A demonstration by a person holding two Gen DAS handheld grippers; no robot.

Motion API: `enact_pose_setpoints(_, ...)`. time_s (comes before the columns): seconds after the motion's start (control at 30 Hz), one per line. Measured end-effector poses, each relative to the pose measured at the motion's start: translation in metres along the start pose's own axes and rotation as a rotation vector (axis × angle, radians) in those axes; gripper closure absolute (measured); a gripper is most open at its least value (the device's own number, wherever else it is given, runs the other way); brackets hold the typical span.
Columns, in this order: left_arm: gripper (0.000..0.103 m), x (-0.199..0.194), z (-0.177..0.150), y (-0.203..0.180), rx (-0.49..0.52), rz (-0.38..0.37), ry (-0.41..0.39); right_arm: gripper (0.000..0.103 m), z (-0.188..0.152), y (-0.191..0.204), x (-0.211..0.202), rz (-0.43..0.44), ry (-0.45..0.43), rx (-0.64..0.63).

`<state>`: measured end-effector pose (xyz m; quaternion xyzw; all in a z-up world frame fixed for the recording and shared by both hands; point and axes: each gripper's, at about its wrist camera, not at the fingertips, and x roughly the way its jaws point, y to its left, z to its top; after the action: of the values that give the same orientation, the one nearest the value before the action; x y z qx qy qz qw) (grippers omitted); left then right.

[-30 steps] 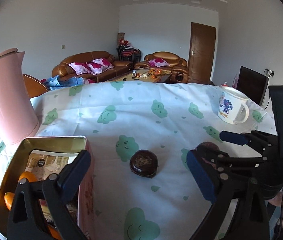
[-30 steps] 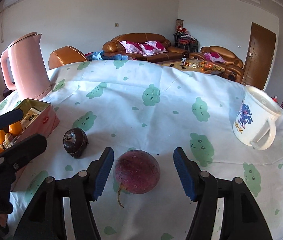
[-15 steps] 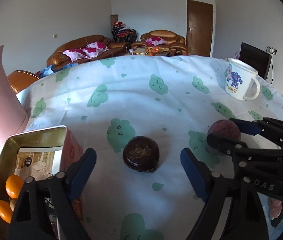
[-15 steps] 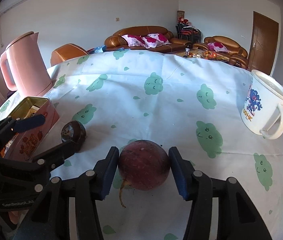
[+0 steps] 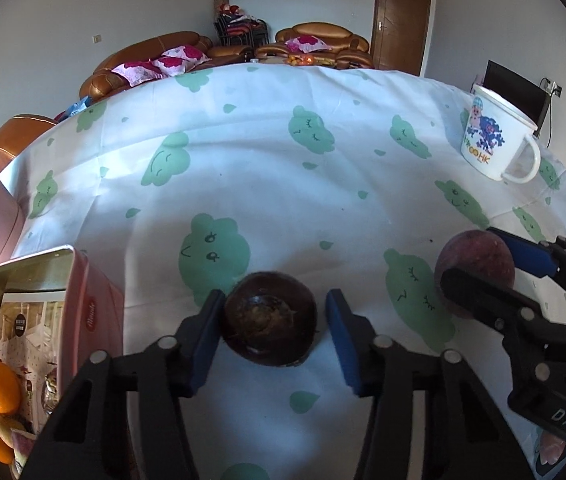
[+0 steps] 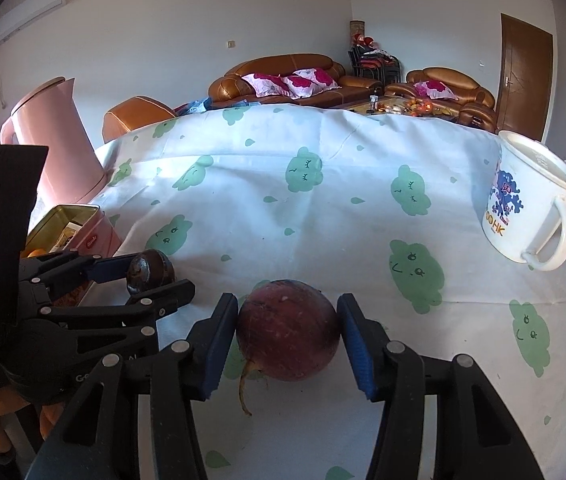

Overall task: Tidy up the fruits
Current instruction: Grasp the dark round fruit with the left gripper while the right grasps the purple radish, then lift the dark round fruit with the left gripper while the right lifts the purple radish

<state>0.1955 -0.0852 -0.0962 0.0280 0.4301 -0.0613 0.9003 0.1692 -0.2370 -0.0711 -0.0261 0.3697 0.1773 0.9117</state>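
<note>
Blue-padded black left gripper [image 5: 272,334]: jaws have just been closing, bracketing a dark brown round fruit [image 5: 269,318] lying on the white tablecloth with green cloud prints [image 5: 243,168]; left pad touching, right pad showing a sliver of gap, so no full clamp yet. Right gripper [image 6: 287,338]: pads pressing both sides of a reddish-purple round fruit with a stem [image 6: 287,330], just right of the brown one. Pink rectangular tin [image 5: 23,340], near left, holding orange kumquats [image 5: 0,386]. White printed mug [image 6: 531,200] standing far right.
</note>
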Motion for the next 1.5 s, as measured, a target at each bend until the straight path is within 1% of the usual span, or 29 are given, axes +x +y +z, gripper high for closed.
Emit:
enact_pose_setpoints(0.07,0.057,-0.002,0.000,-0.002,0.007,-0.019,-0.007,0.049,0.000,-0.001,0.000,0.002,0.000,0.004)
enact_pose_setpoints(0.2,0.057,-0.010,-0.002,-0.005,0.024,-0.027,-0.044,0.049,0.000,0.000,-0.002,0.000,-0.010,0.000)
enact_pose_setpoints(0.5,0.057,-0.027,-0.004,-0.002,0.014,-0.049,-0.124,0.049,-0.001,0.001,-0.012,0.005,-0.061,-0.010)
enact_pose_setpoints(0.8,0.057,-0.036,-0.005,0.000,0.003,-0.033,-0.184,0.049,-0.003,0.005,-0.025,0.017,-0.135,-0.031)
enact_pose_setpoints(0.93,0.057,-0.042,-0.007,-0.002,0.013,-0.024,-0.215,0.049,-0.005,0.006,-0.031,0.015,-0.162,-0.036)
enact_pose_setpoints(1.5,0.057,-0.060,-0.013,-0.005,0.024,0.005,-0.304,0.049,-0.009,0.010,-0.047,0.008,-0.250,-0.060)
